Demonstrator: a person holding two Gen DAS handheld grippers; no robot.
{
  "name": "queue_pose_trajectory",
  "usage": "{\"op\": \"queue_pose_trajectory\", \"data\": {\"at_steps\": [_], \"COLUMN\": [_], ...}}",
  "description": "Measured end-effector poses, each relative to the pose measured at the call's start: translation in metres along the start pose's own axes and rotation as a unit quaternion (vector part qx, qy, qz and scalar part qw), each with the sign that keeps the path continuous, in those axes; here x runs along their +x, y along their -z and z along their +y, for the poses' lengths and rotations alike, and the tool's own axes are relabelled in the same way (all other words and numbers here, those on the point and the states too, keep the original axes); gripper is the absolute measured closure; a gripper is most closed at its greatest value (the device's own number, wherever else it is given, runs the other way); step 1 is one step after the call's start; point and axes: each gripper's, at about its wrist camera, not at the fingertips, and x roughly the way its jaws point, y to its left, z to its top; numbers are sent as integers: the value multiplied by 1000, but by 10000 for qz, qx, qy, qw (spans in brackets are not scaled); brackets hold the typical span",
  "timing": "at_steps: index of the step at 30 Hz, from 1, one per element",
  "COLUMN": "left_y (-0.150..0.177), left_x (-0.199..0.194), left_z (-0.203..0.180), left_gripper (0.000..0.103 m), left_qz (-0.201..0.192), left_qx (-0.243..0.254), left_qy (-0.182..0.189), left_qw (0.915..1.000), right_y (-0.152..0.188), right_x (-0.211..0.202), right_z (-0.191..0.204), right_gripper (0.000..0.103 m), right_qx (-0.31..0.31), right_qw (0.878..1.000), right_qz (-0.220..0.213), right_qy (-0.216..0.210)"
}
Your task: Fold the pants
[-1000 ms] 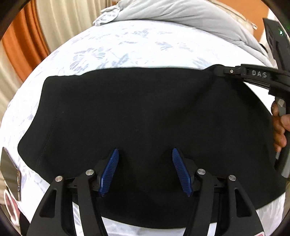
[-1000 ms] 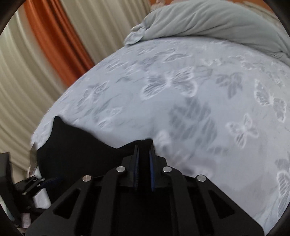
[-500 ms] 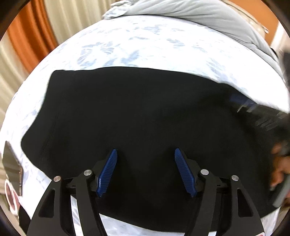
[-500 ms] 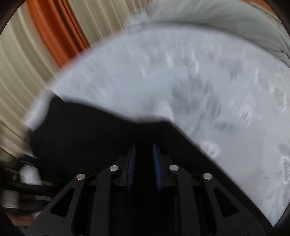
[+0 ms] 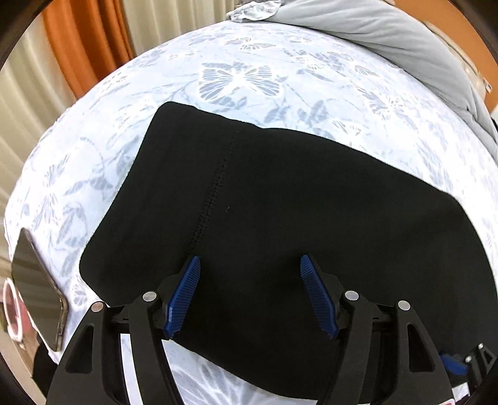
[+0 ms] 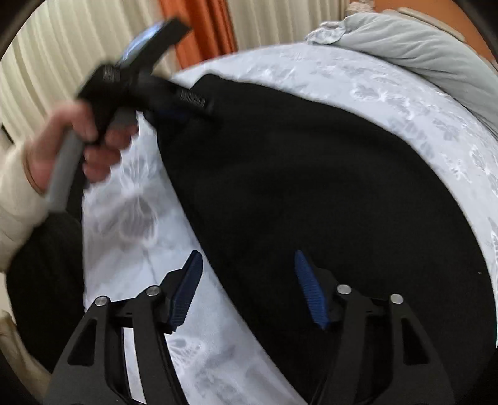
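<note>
The black pants [image 5: 311,218] lie folded flat on the butterfly-print bed sheet [image 5: 236,78], a stitched seam running down their left part. My left gripper [image 5: 250,280] hovers open over the near edge of the pants, with nothing between its blue pads. In the right wrist view the pants [image 6: 311,187] fill the right half. My right gripper [image 6: 249,280] hangs over their near-left edge, its jaws opening with no cloth pinched. A hand [image 6: 77,140] holds the left gripper [image 6: 190,106] over the far left corner of the pants.
A dark phone [image 5: 37,296] lies on the sheet at the left edge. A grey blanket [image 5: 389,34] is bunched at the head of the bed. Cream and orange curtains [image 6: 202,28] hang behind. Bare sheet [image 6: 133,218] shows left of the pants.
My right gripper was shut on a corner of the pants. It swept across with the cloth, then opened and let go. My left gripper shifted sideways over the pants, staying open.
</note>
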Motion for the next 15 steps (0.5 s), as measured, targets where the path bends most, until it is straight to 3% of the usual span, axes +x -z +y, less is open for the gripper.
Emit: {"op": "queue_pose_trajectory", "data": {"at_steps": [1, 2, 4, 6, 8, 9, 12, 14, 15], "left_y": [0, -3, -2, 5, 5, 5, 2, 1, 2], "left_x": [0, 2, 4, 4, 5, 6, 5, 1, -1], "left_z": [0, -6, -5, -5, -5, -6, -7, -6, -5], "left_gripper": [37, 36, 36, 36, 36, 36, 36, 37, 37], "left_qz": [-32, -49, -76, -75, -58, -55, -57, -64, -78], "left_qx": [33, 78, 172, 187, 220, 273, 204, 94, 61], "left_qy": [-29, -64, -103, -76, -63, -100, -139, -79, -62], "left_qw": [10000, 9999, 9998, 9998, 9997, 9996, 9997, 9999, 9999], "right_y": [0, 0, -1, 6, 26, 32, 27, 15, 10], "right_x": [8, 10, 2, -7, 3, 6, -13, -42, -47], "right_z": [-1, -3, -11, -2, 7, 10, 6, 3, 3], "right_gripper": [71, 92, 94, 101, 103, 103, 99, 88, 85], "right_qx": [-23, 76, 571, 354, 288, 236, 351, 245, 123], "right_qw": [9998, 9997, 9981, 9985, 9920, 9933, 9965, 9990, 9990], "right_qz": [58, 34, 92, 229, 802, 775, 346, -307, -431], "right_qy": [213, 221, -201, -355, -933, -825, -670, -233, 20]}}
